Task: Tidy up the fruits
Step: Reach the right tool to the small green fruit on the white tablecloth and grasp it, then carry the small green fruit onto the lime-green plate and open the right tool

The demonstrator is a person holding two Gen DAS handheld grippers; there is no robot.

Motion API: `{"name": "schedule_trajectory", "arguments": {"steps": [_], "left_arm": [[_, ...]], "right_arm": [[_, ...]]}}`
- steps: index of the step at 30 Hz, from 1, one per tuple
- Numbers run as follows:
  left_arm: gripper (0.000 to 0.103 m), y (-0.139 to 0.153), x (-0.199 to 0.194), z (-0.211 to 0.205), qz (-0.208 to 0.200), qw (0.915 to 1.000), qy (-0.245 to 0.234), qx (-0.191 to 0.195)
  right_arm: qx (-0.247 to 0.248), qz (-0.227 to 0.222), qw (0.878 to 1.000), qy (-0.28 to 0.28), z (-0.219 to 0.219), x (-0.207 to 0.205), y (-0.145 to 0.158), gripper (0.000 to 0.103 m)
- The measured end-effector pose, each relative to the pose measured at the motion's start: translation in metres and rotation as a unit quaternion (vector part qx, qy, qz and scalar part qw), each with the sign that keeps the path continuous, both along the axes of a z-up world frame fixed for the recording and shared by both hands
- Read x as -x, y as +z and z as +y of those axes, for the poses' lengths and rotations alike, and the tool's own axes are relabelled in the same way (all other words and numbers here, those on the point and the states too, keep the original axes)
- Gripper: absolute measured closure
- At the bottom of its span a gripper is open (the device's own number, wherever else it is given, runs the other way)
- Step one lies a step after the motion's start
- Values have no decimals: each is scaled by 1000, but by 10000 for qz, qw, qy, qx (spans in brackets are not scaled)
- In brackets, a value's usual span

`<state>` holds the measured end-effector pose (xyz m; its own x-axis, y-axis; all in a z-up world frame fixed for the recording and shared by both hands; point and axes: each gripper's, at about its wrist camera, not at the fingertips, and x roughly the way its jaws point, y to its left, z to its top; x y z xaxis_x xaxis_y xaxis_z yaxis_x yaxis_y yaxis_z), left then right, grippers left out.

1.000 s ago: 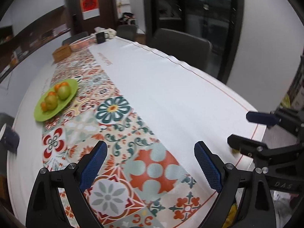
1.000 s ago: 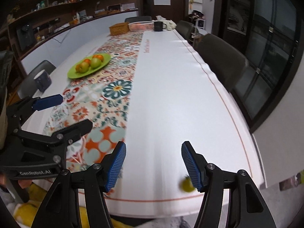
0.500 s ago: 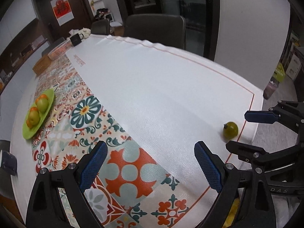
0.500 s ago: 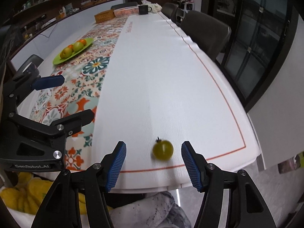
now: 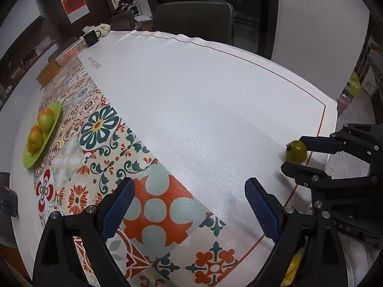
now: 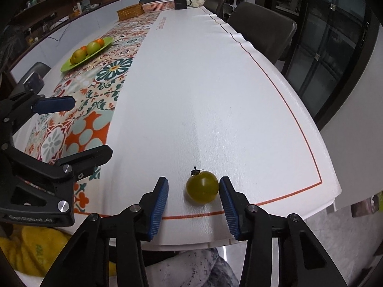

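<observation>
A small green fruit with a dark stem [image 6: 202,189] lies on the white tablecloth near the front edge. My right gripper [image 6: 194,197] is open around it, with the right pad touching its side and a gap on the left. The fruit also shows in the left wrist view [image 5: 296,151], between the right gripper's fingers. My left gripper [image 5: 189,205] is open and empty over the patterned runner. A green plate [image 6: 69,66] with several green and orange fruits sits far left on the runner; it also shows in the left wrist view [image 5: 30,161].
A patterned runner [image 6: 100,88] crosses the long white table [image 6: 203,83]. A black mug [image 6: 180,2], a pink basket [image 6: 158,6] and a wicker basket [image 6: 130,14] stand at the far end. Dark chairs [image 6: 261,28] line the right side.
My right gripper has moved forward and down until the green fruit sits between its fingers. The left gripper has swung slightly, staying open.
</observation>
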<state>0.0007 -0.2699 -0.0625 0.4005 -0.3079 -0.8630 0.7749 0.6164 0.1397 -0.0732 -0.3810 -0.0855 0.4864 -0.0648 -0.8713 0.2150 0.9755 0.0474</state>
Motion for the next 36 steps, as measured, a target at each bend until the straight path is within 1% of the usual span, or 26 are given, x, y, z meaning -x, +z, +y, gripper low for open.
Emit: {"name": "schedule_trajectory", "arguments": {"steps": [1, 4, 5, 7, 14, 25, 31, 36], "left_arm": [[9, 0, 0, 0, 4, 10000, 4, 0], [9, 0, 0, 0, 12, 10000, 20, -1], [9, 0, -1, 0, 17, 10000, 28, 1], [9, -1, -2, 1, 29, 10000, 51, 9], [9, 5, -7, 8, -36, 9998, 169, 128], [9, 34, -19, 38, -428, 9957, 610, 547], [9, 46, -36, 66, -596, 9905, 1013, 711], [9, 55, -51, 91, -719, 9845, 1389, 799]], "right_arm": [[-5, 10, 10000, 1, 0, 0, -1, 64], [23, 31, 10000, -10, -1, -1, -4, 64], [31, 43, 10000, -28, -2, -1, -5, 66], [-16, 53, 10000, -52, -4, -2, -6, 73], [-57, -6, 10000, -46, -2, -4, -1, 74], [84, -368, 9991, 182, 18, -19, 27, 74], [209, -669, 9967, 404, 35, -38, 46, 74], [174, -889, 9939, 635, 53, -58, 58, 74]]}}
